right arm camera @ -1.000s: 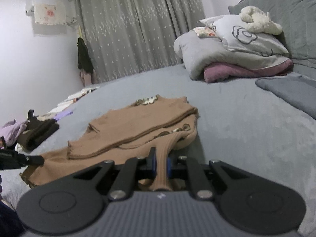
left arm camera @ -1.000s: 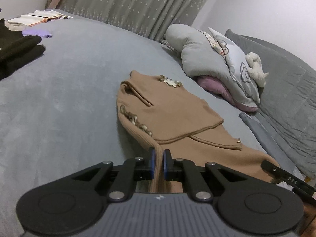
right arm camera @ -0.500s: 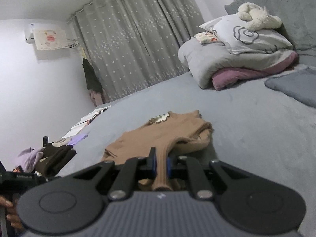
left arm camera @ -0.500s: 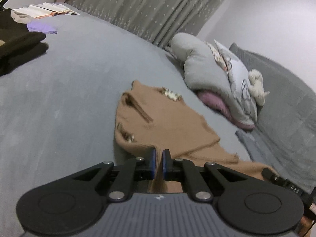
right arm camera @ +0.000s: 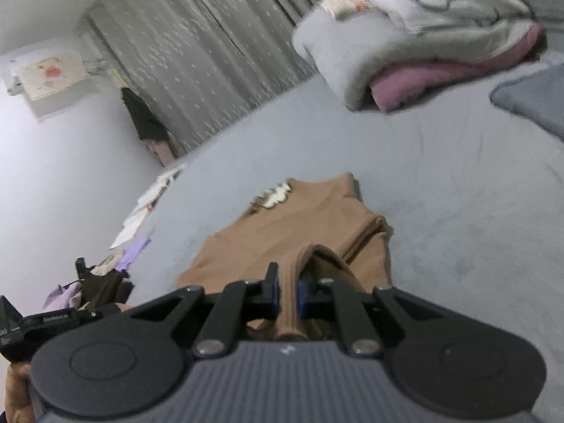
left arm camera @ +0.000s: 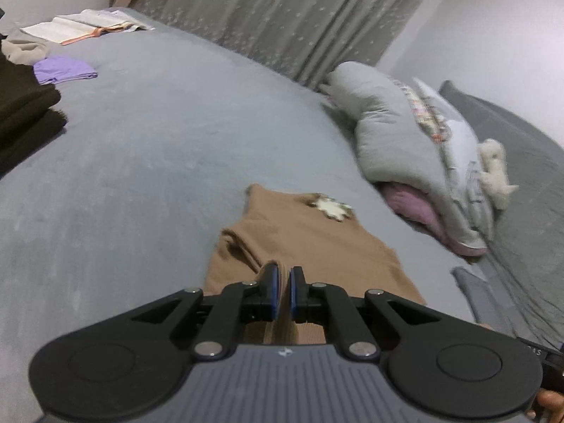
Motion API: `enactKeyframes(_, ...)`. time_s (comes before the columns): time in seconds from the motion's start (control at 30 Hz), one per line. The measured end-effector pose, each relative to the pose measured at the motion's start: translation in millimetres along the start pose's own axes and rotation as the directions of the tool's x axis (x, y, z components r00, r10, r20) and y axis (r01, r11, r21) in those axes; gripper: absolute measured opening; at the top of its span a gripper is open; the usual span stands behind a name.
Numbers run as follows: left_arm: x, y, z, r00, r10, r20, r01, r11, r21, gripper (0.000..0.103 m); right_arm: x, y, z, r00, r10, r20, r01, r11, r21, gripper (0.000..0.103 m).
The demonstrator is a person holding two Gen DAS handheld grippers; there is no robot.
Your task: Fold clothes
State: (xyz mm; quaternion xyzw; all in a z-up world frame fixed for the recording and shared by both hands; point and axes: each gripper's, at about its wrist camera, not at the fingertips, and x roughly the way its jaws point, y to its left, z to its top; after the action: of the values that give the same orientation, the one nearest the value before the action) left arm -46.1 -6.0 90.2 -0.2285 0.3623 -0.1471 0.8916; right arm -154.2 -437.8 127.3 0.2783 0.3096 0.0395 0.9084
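Closest to me, the left gripper (left arm camera: 282, 290) has its blue-padded jaws clamped on a narrow ribbed band of the tan sweater (left arm camera: 303, 246), the knit strip pinched between the pads and running back under the black linkage. The right gripper (right arm camera: 288, 290) does the same at the other near corner: its jaws are pressed onto a ribbed brown fold that rises from between them in a small arch before dropping back onto the garment. A bit of the hand (right arm camera: 16, 387) on the other tool shows at the lower left of the right wrist view.

The sweater is a soft, matte knit lying on the grey bed (left arm camera: 158, 148), its near hem lifted by both grippers and the rest flat. Its long axis runs away from the jaws, with the neck end farthest and a cream applique (left arm camera: 331, 206) near that end. One side edge is doubled over in a rolled fold.

Beyond it, the bed cover looks velvety and slightly creased. A folded grey quilt (left arm camera: 391, 141) with a pink layer under it sits towards the headboard, a white plush toy (left arm camera: 495, 169) beside it. Dark folded clothes (left arm camera: 24, 105) and a lilac piece (left arm camera: 63, 70) lie well apart on the far side, in front of dotted grey curtains (left arm camera: 282, 17).
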Motion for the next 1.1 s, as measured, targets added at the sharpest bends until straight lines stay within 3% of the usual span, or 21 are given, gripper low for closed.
enactKeyframes(0.17,31,13,2,0.999,0.021,-0.040,-0.023,0.999,-0.043,0.004,21,-6,12,1.000,-0.019,-0.019,0.018,1.000,-0.017,0.009)
enactKeyframes(0.63,57,1,36,0.999,0.048,-0.017,-0.049,0.998,-0.035,0.004,74,-1,38,0.999,-0.044,-0.022,0.044,0.998,-0.037,0.009)
enactKeyframes(1.1,113,-21,74,0.992,0.123,-0.011,-0.123,0.992,0.036,0.004,118,-8,73,0.996,-0.084,-0.035,0.081,0.994,-0.073,0.009)
